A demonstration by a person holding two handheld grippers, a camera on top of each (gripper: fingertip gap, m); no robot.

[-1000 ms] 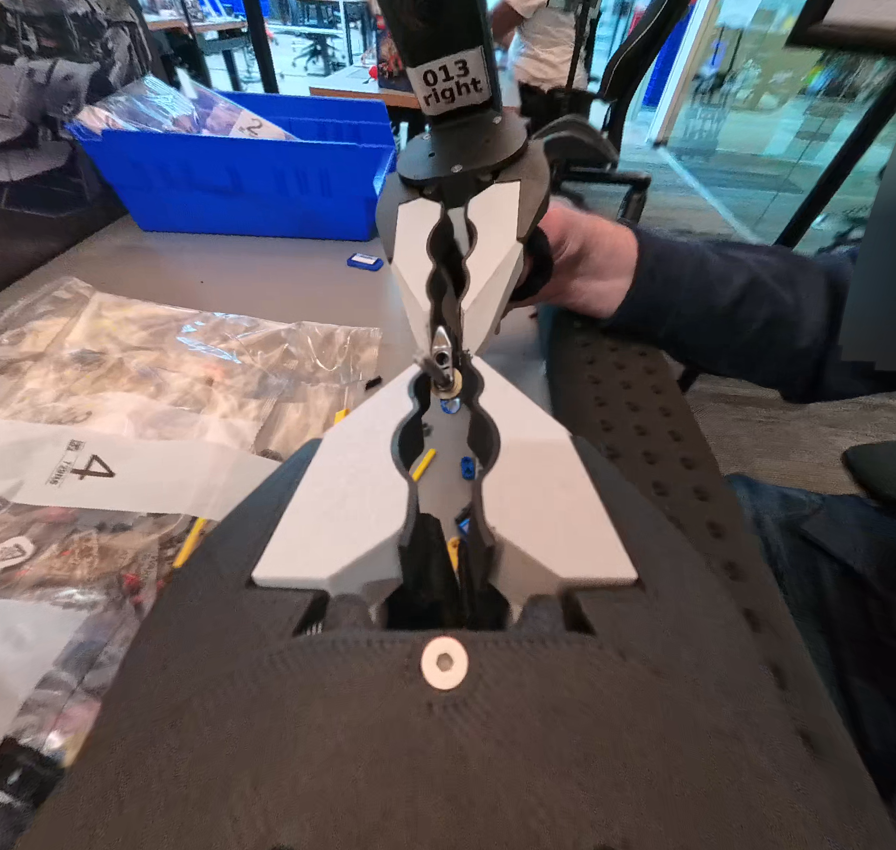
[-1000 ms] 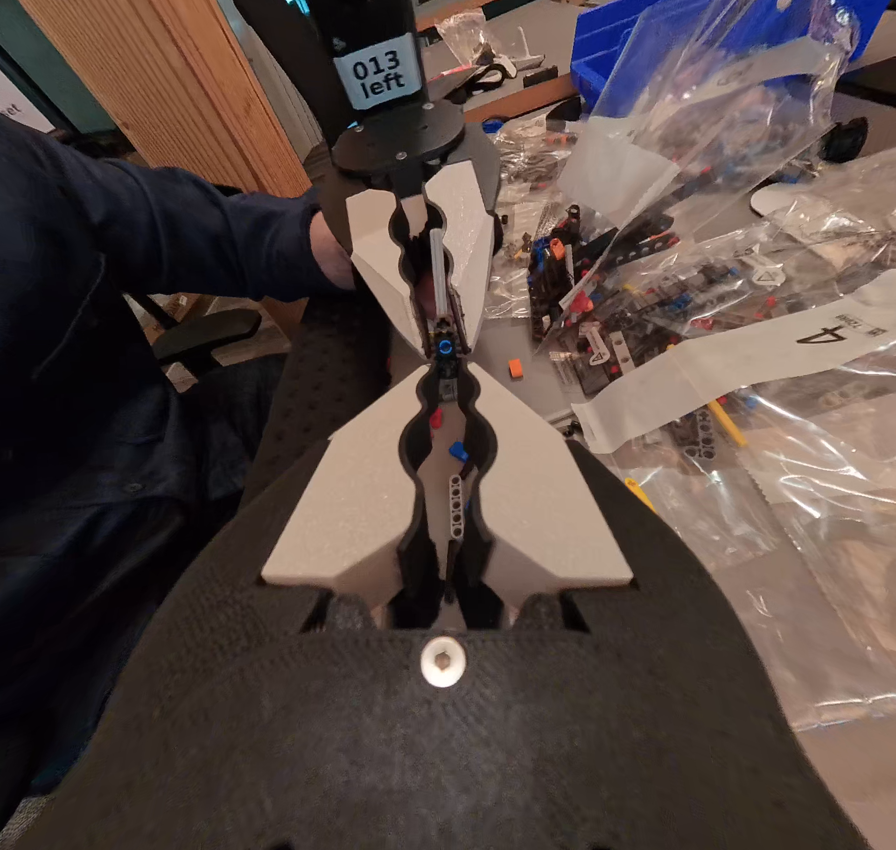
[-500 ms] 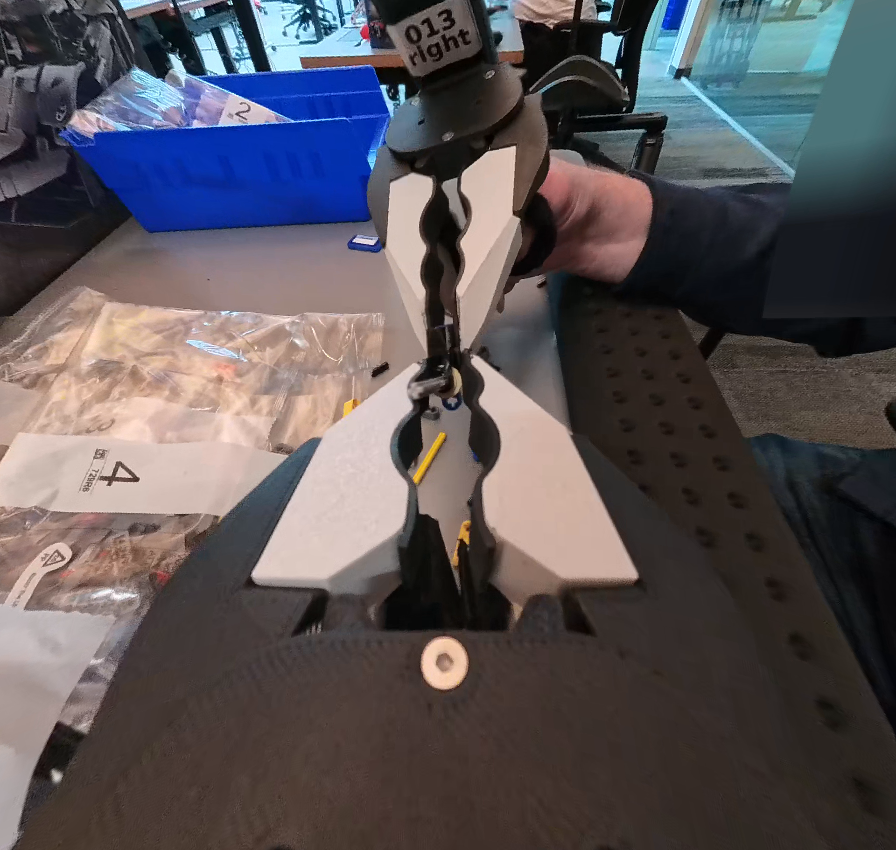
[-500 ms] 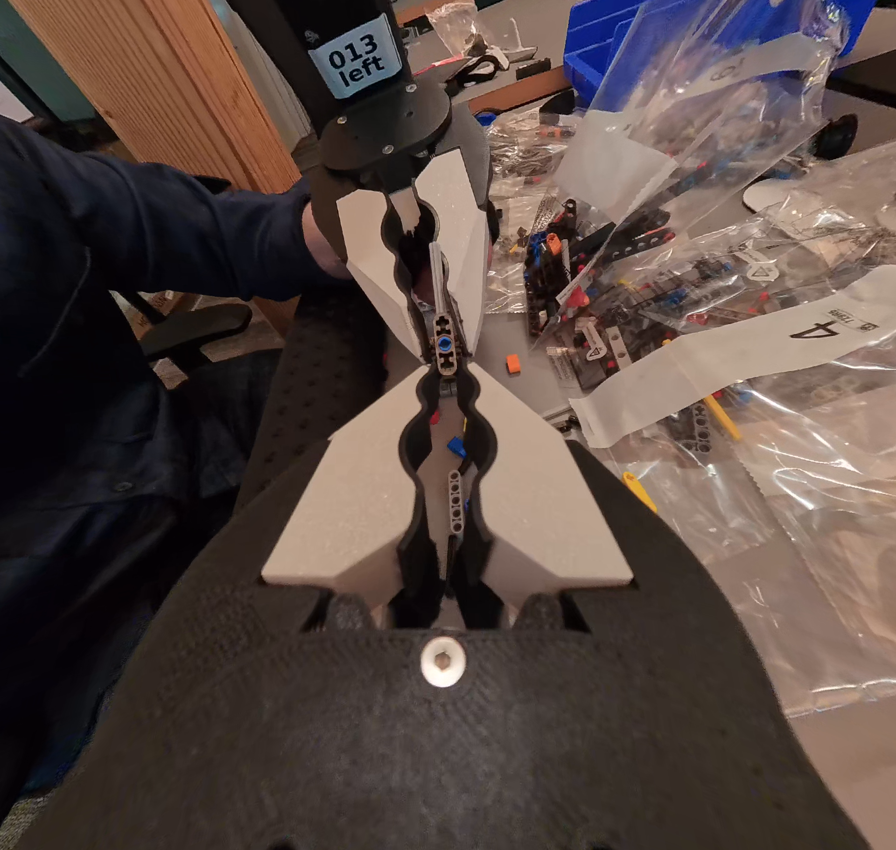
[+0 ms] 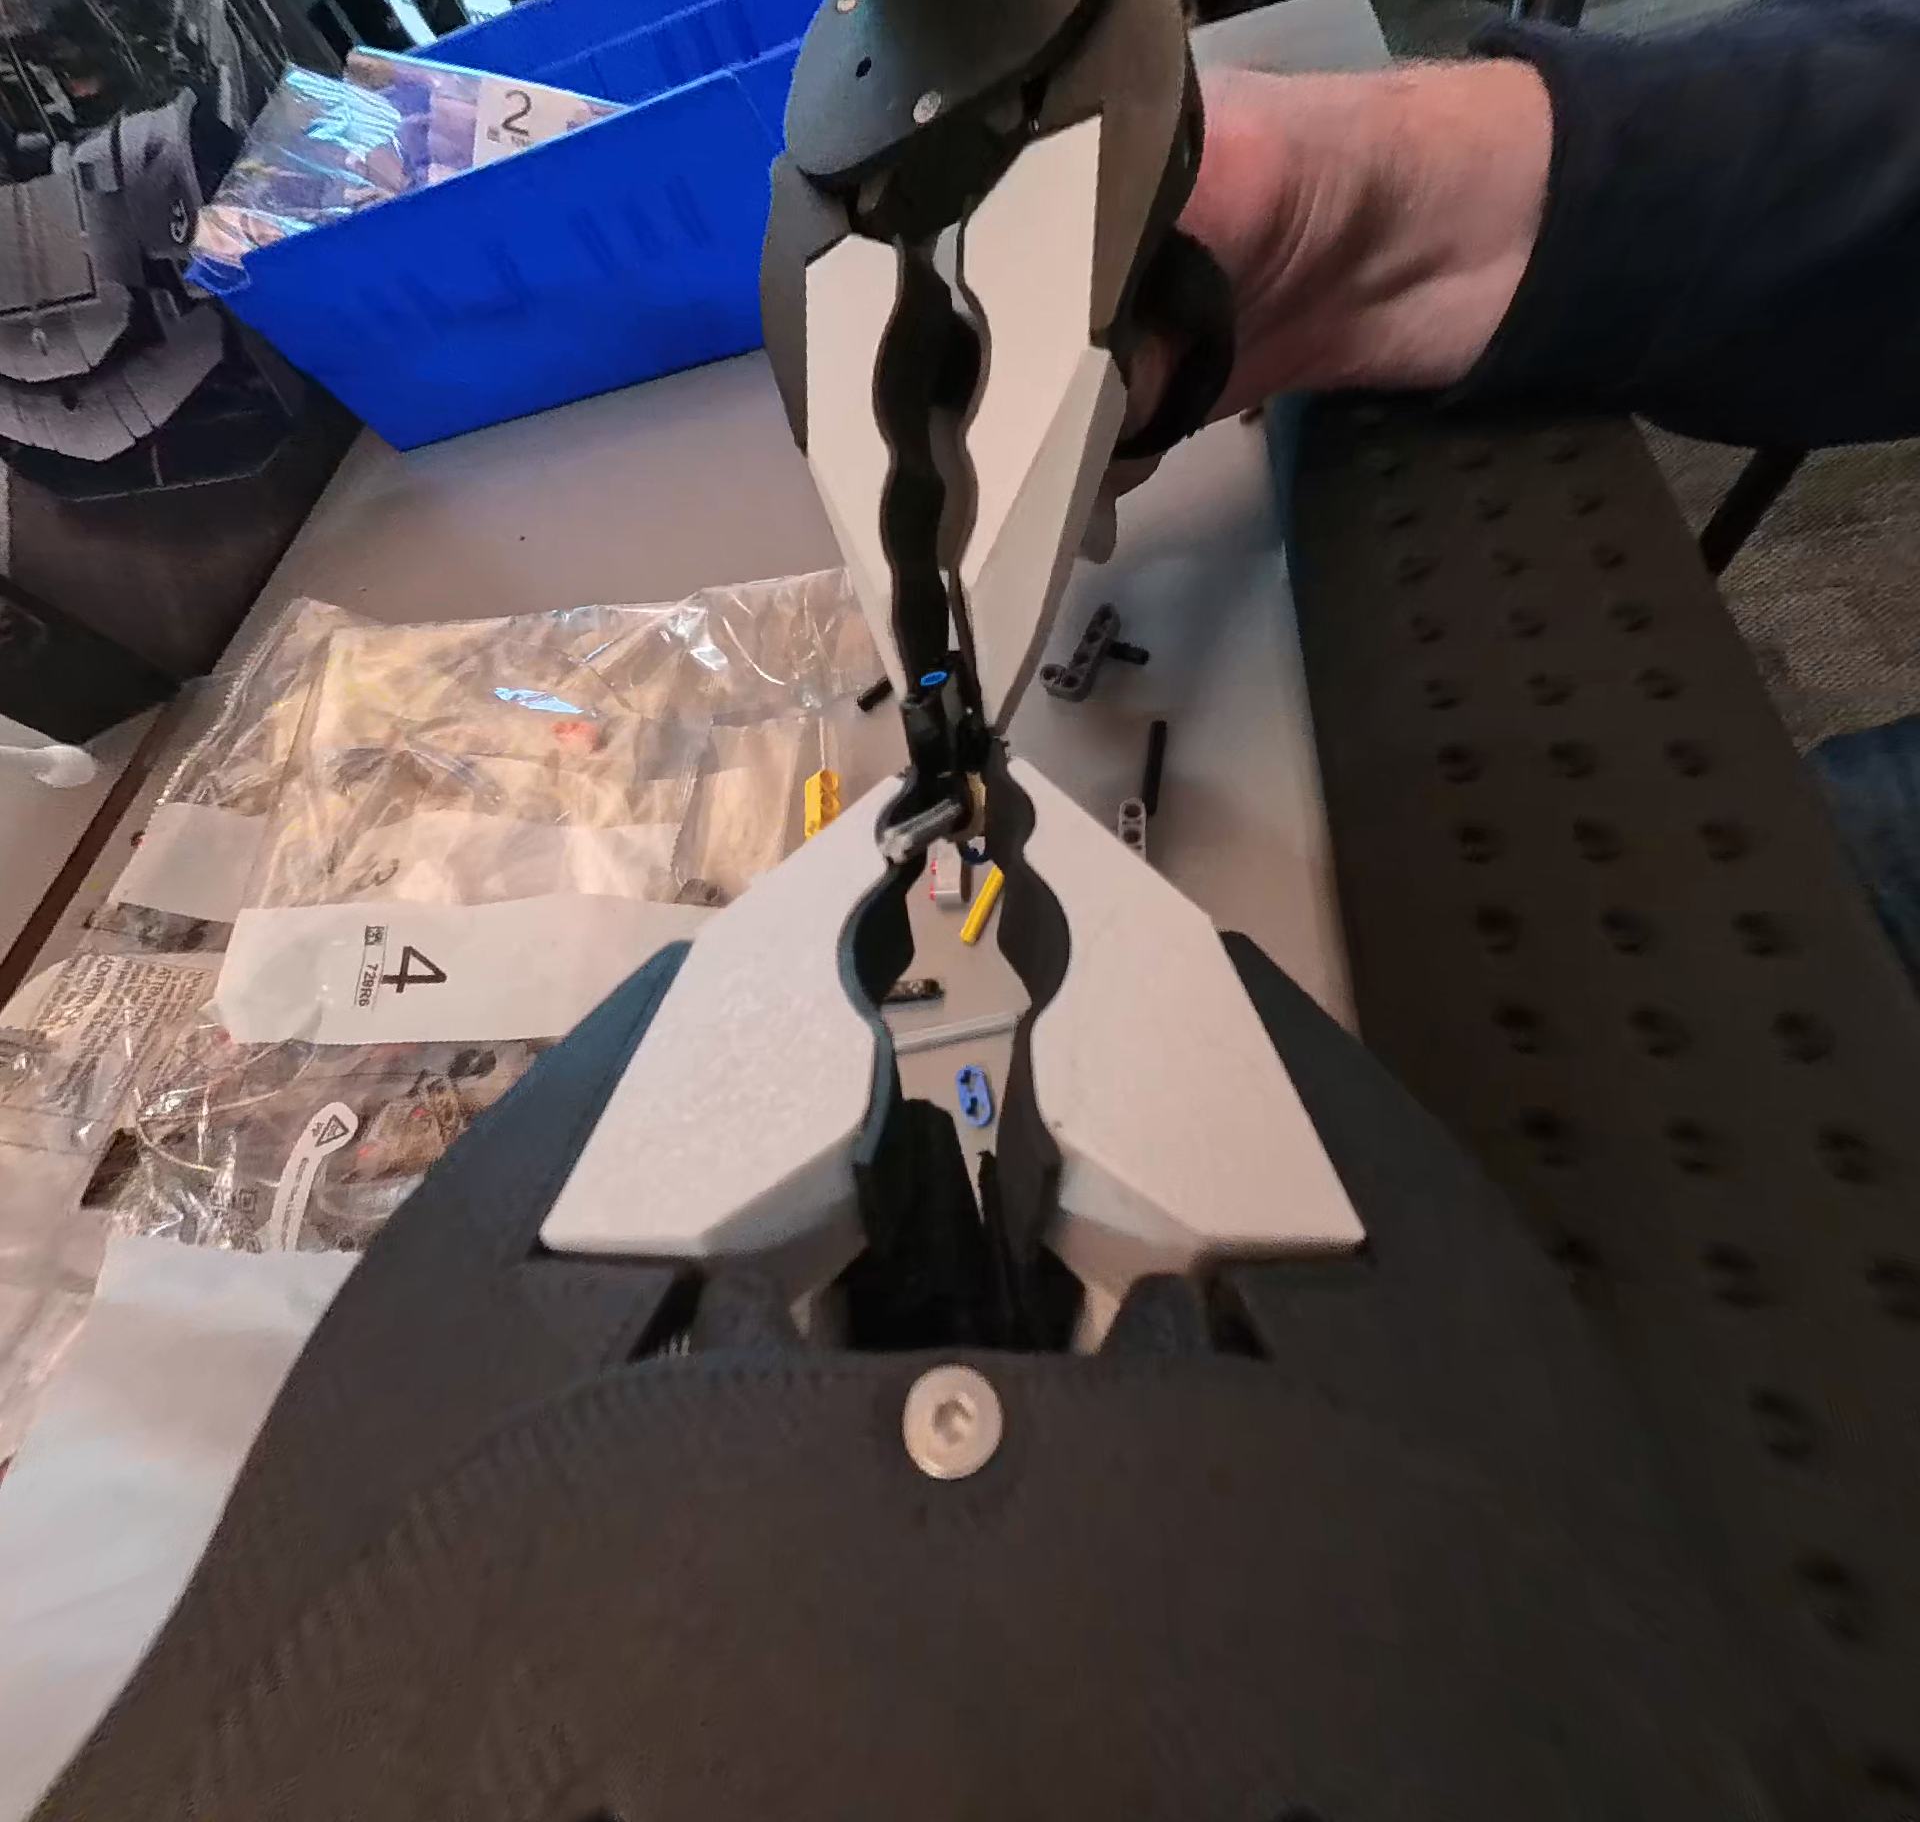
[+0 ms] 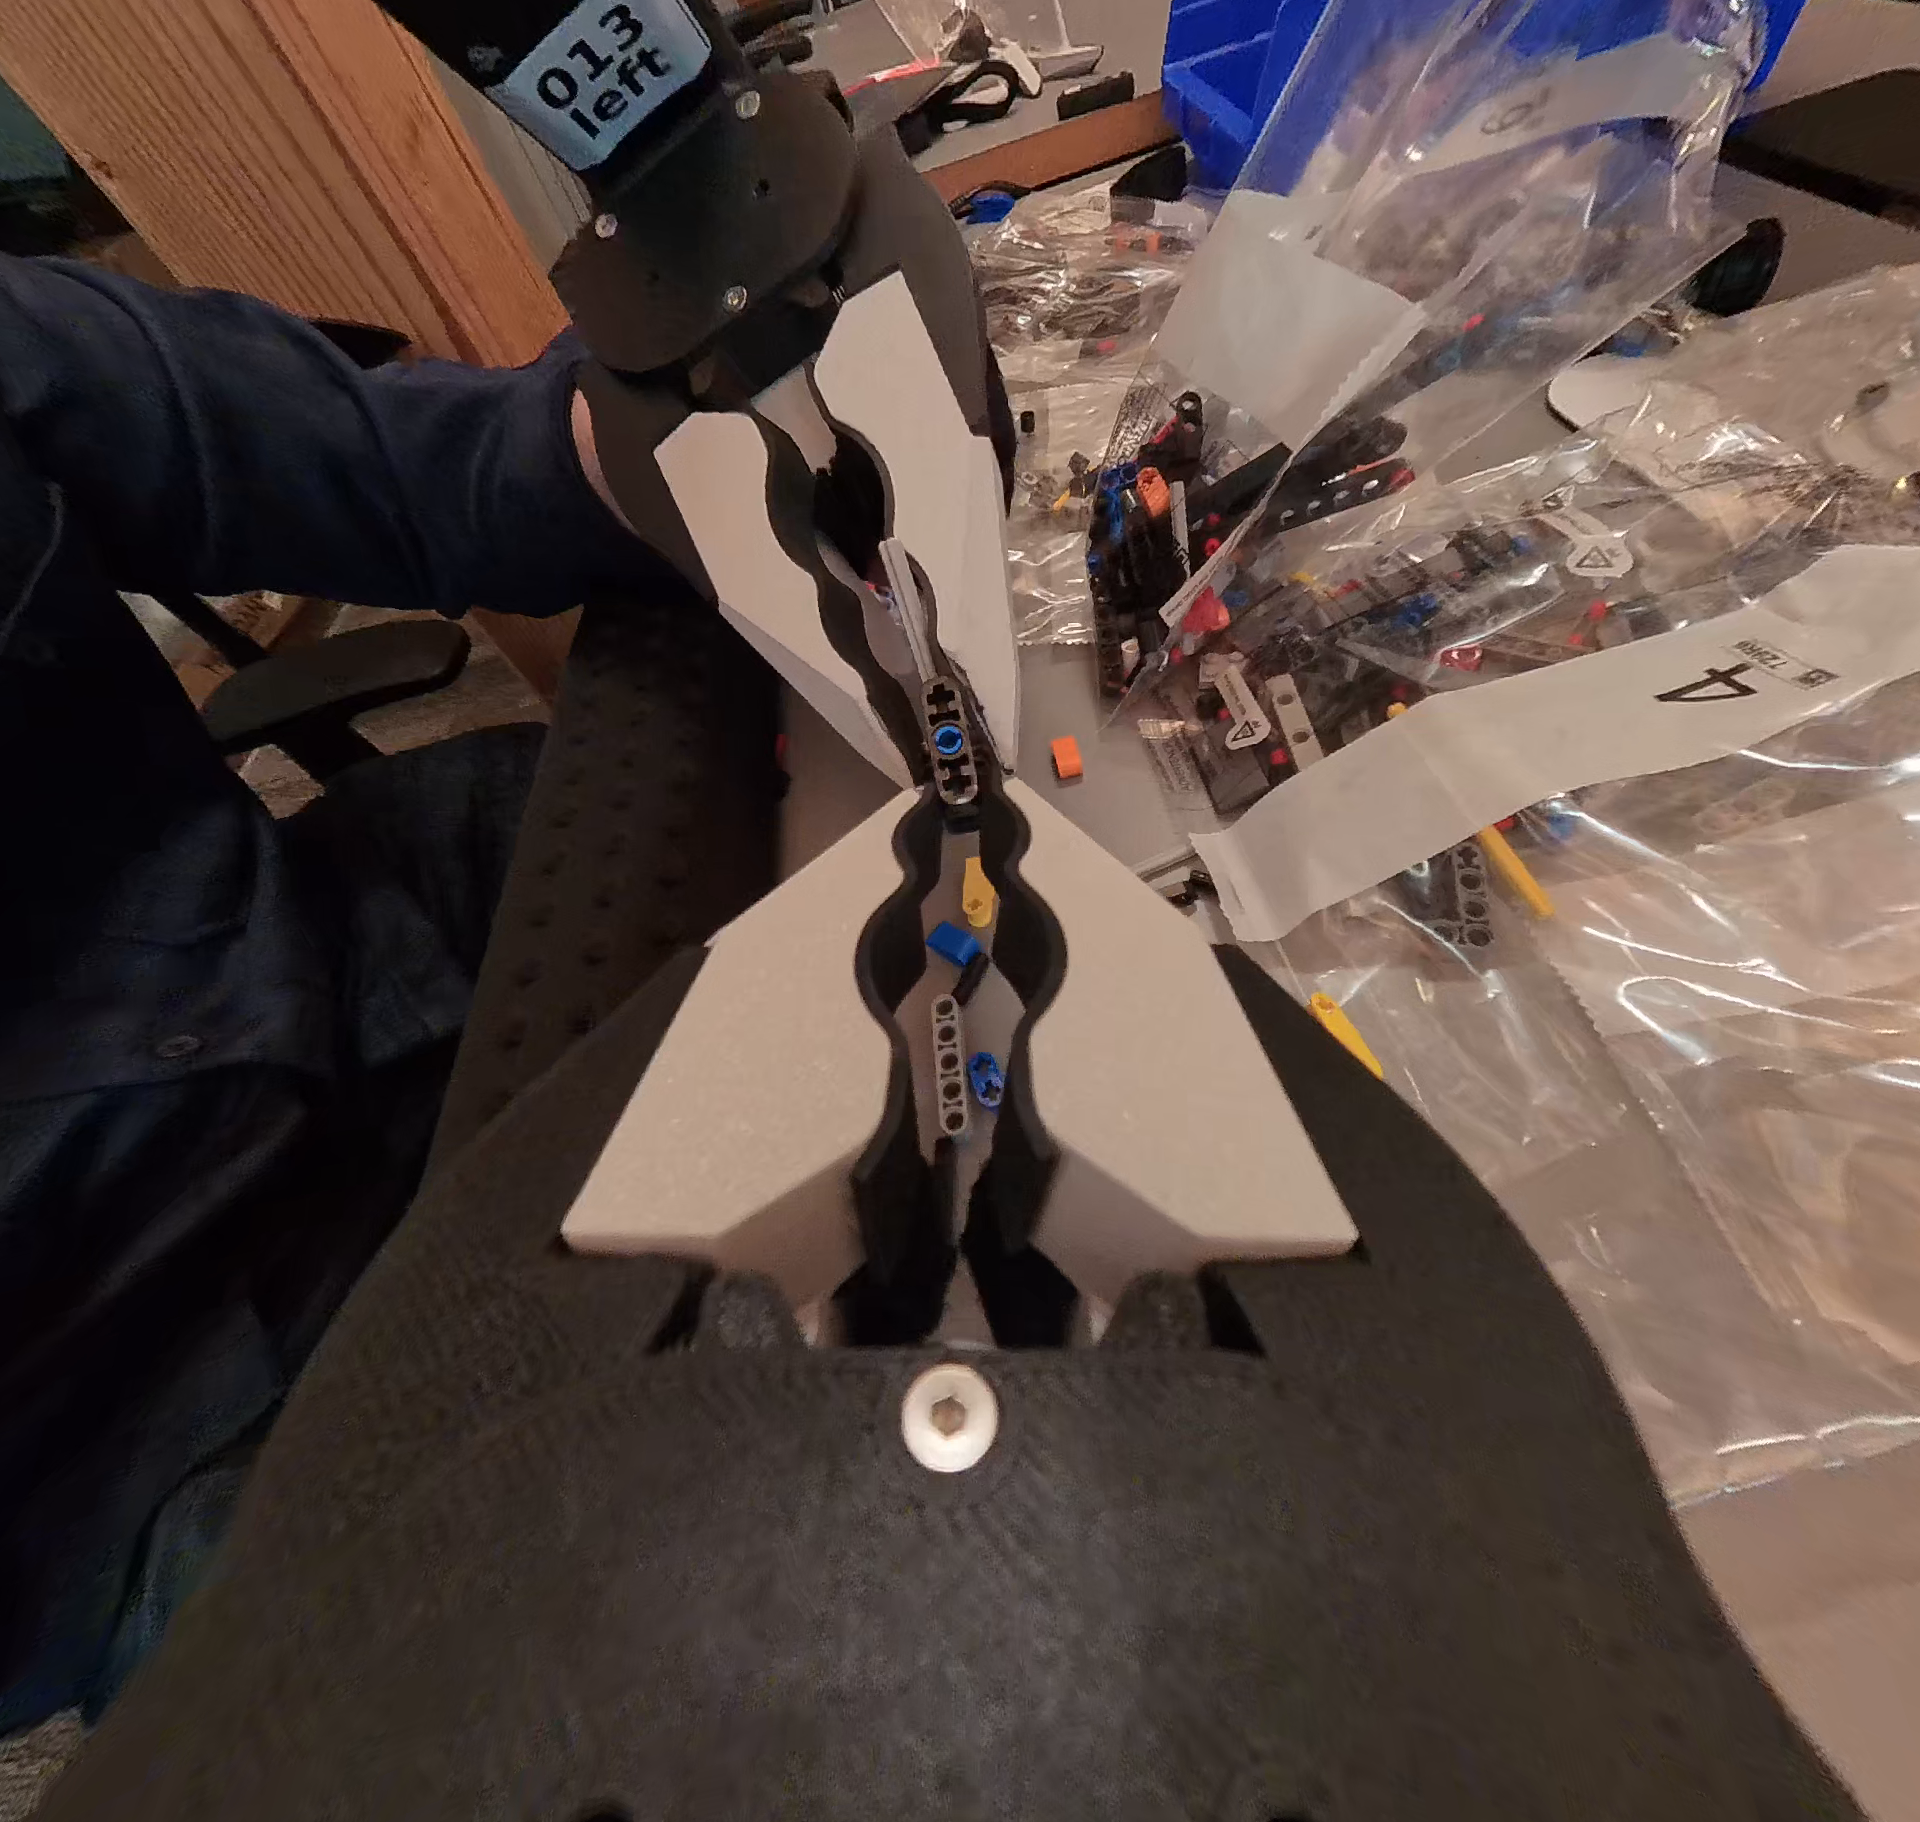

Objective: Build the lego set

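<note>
Grey table point(image 5: 623, 484), blue bin point(image 5: 540, 266), clear parts bags point(image 6: 1455, 629), wooden panel point(image 6: 260, 89)

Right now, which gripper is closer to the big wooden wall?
Left. The left gripper hangs in front of the wooden wall; the right gripper sits farther back, both shut on the lego piece between their tips.

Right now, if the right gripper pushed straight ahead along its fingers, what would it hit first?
The small black lego beam at its tips, then the left gripper directly facing it. Both seem to be pinching that piece, though exact contact is unclear.
</note>
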